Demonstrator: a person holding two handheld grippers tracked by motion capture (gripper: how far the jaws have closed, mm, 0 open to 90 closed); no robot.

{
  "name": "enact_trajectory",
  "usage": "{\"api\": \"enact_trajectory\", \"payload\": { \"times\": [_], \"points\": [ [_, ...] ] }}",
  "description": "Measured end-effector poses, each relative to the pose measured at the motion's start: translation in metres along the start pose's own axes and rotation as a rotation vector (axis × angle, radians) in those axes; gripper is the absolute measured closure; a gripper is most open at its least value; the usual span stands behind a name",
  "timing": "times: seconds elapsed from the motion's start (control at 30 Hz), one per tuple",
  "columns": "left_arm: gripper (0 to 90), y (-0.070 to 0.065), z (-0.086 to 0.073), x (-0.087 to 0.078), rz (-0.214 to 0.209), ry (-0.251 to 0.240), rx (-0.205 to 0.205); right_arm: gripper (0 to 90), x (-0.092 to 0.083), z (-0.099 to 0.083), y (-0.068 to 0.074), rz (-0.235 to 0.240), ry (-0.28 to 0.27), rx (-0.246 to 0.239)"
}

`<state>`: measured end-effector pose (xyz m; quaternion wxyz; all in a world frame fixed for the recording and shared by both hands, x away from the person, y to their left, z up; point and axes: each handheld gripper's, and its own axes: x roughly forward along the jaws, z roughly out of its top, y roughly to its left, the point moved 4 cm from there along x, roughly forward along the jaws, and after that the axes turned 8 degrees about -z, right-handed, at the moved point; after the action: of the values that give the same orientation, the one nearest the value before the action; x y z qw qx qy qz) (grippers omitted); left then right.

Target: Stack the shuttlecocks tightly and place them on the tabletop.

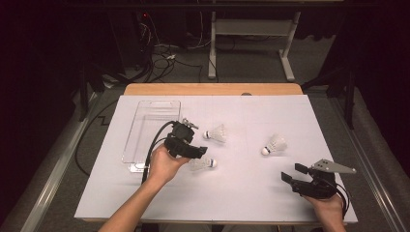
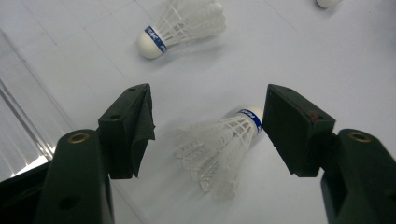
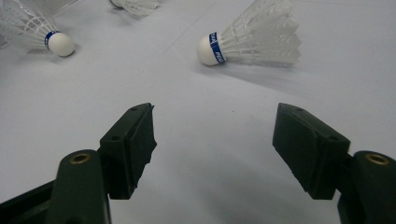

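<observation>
Evidently the work in hand is gathering shuttlecocks into the clear tray [image 1: 145, 113], and the left gripper [image 1: 200, 153] is lined up on the nearest shuttlecock [image 1: 203, 164], which lies on its side just right of the tray's near end. Seen from the left gripper view, that shuttlecock [image 2: 219, 144] sits between the wide-spread jaws, its feather skirt toward the camera and its cork tip close to one jaw, apart from both pads. Spreading wide probably lets the jaws straddle the flared skirt without crushing feathers. Two more shuttlecocks wait further right of the tray: the middle shuttlecock [image 1: 215, 133] and the far shuttlecock [image 1: 274, 144]. The right gripper [image 1: 294, 173] rests well right of the tray, near the table's front edge, jaws wide and holding nothing, seemingly parked clear.
</observation>
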<state>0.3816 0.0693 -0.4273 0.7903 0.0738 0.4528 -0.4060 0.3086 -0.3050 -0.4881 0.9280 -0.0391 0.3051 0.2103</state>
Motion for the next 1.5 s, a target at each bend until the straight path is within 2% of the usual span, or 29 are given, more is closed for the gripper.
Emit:
{"api": "enact_trajectory", "payload": {
  "times": [0.07, 0.17, 0.4, 0.5, 0.57, 0.77, 0.93, 1.17, 1.33, 1.5],
  "points": [
    [34.4, 0.001, -0.002, 0.001, 0.006, 0.020, 0.010, 29.9, 0.000, 0.000, 0.000, -0.001, -0.006, 0.000],
    [34.6, 0.003, -0.004, 0.000, -0.003, 0.008, -0.004, 29.9, 0.000, 0.000, -0.001, -0.001, 0.001, 0.004],
    [34.7, 0.000, -0.008, -0.004, 0.004, 0.014, 0.011, 29.9, 0.000, 0.000, -0.001, -0.003, -0.002, 0.011],
    [34.7, -0.002, -0.010, -0.006, 0.017, 0.007, 0.021, 30.0, -0.001, 0.000, 0.000, -0.006, -0.008, -0.006],
    [34.7, -0.004, -0.012, -0.007, 0.011, -0.002, 0.020, 30.0, -0.001, 0.000, 0.000, -0.007, -0.007, -0.013],
    [34.7, -0.004, -0.015, -0.008, 0.005, 0.004, 0.021, 30.0, 0.000, 0.000, 0.000, -0.001, -0.002, -0.009],
    [34.7, -0.004, -0.018, -0.012, 0.006, -0.017, 0.018, 29.9, 0.000, 0.000, -0.001, -0.003, 0.000, -0.005],
    [34.7, -0.005, -0.027, -0.017, -0.003, -0.023, 0.018, 29.9, -0.001, 0.000, 0.000, -0.005, 0.000, -0.006],
    [34.7, -0.006, -0.031, -0.013, 0.000, -0.008, 0.034, 29.9, 0.001, 0.000, -0.001, -0.004, 0.003, -0.001],
    [34.7, -0.010, -0.038, -0.015, 0.000, -0.018, 0.057, 29.9, 0.000, 0.000, -0.001, -0.005, 0.001, 0.000]
  ]
}}
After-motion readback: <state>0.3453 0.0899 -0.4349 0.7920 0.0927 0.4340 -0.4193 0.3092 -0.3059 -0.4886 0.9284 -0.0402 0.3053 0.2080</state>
